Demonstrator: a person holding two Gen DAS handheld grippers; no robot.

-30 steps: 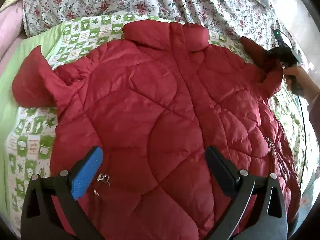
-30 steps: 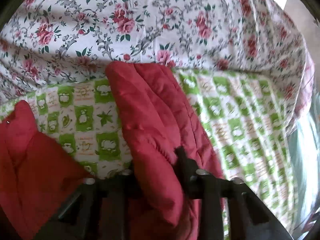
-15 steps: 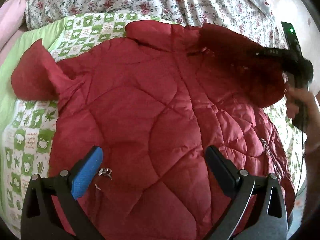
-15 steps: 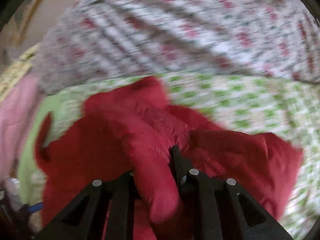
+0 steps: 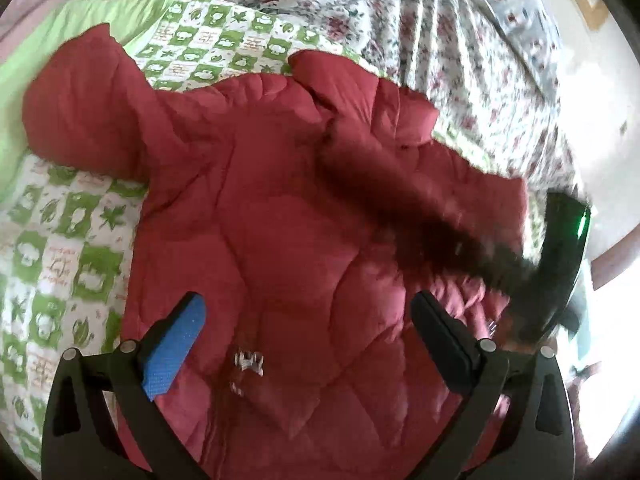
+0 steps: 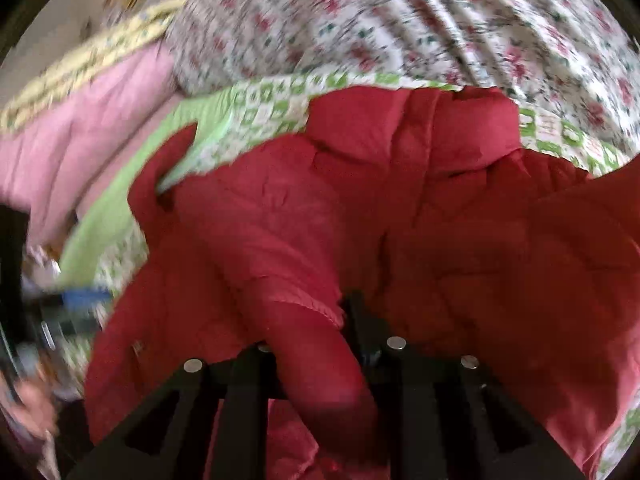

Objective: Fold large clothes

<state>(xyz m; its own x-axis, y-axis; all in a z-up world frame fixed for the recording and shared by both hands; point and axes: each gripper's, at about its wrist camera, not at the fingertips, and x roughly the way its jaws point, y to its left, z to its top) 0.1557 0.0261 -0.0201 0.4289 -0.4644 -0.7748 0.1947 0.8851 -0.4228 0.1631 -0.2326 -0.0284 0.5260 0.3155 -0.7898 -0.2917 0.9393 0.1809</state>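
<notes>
right wrist: sleeve [image 6: 316, 356] between fingers [image 6: 360, 320] (pinched)

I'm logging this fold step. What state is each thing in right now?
red quilted jacket: spread front up on the bed, front closed.
right sleeve: lifted, folded in over the body.
left sleeve: lying out to the side, not folded.
right tongs: shut on the right sleeve's cuff.
left tongs: open, empty, above the jacket's lower part.
</notes>
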